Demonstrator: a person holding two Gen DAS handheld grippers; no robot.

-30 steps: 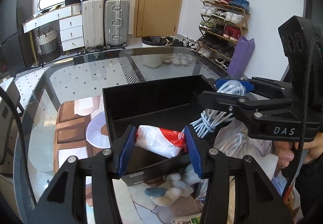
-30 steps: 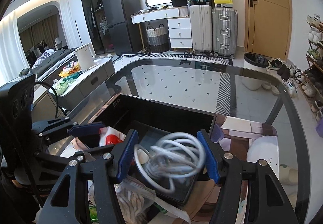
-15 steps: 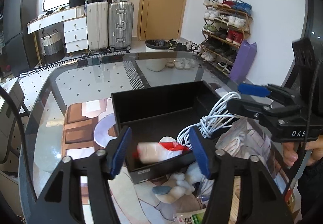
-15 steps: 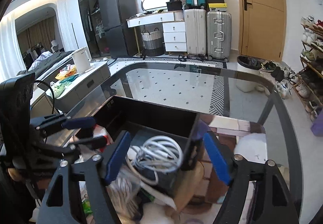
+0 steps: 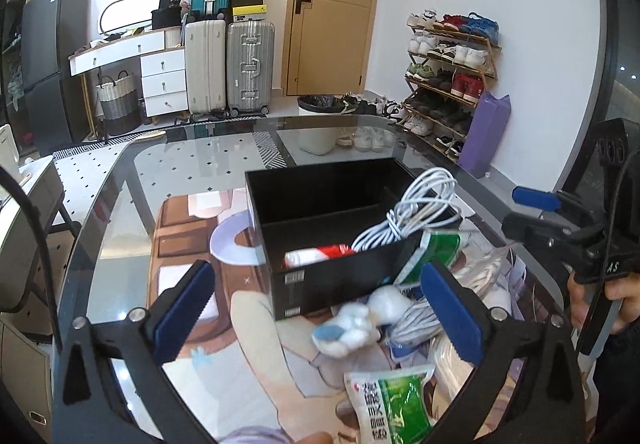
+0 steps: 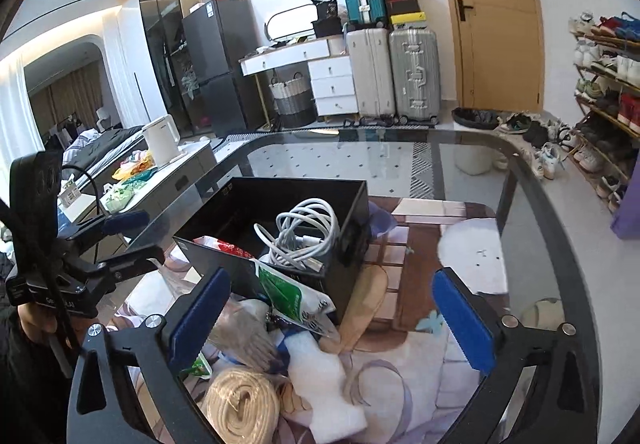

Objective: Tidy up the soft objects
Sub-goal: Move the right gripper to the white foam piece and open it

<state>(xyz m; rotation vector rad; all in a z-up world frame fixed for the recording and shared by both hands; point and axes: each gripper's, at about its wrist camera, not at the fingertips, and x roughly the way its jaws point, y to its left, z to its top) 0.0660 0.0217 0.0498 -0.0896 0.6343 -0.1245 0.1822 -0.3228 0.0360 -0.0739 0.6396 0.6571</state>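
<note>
- Sorting starts from the black box [image 5: 340, 244], which sits on the glass table [image 5: 180, 172] with the white cable [image 6: 304, 232] and red-and-white packet [image 5: 316, 256] inside.
- Our left gripper [image 5: 320, 308] and right gripper [image 6: 332, 312] are both opening wide, with nothing between their jaws.
- We judge the next pick should come from the pile beside the box: centre one soft item between the pads before squeezing.
- Only the left view shows the white plush toy [image 5: 352, 324]; only the right shows the coil of beige rope [image 6: 244, 404].

White coiled cable [image 6: 304, 236] and red-white packet [image 5: 316, 257] inside black box [image 5: 320, 180]
</note>
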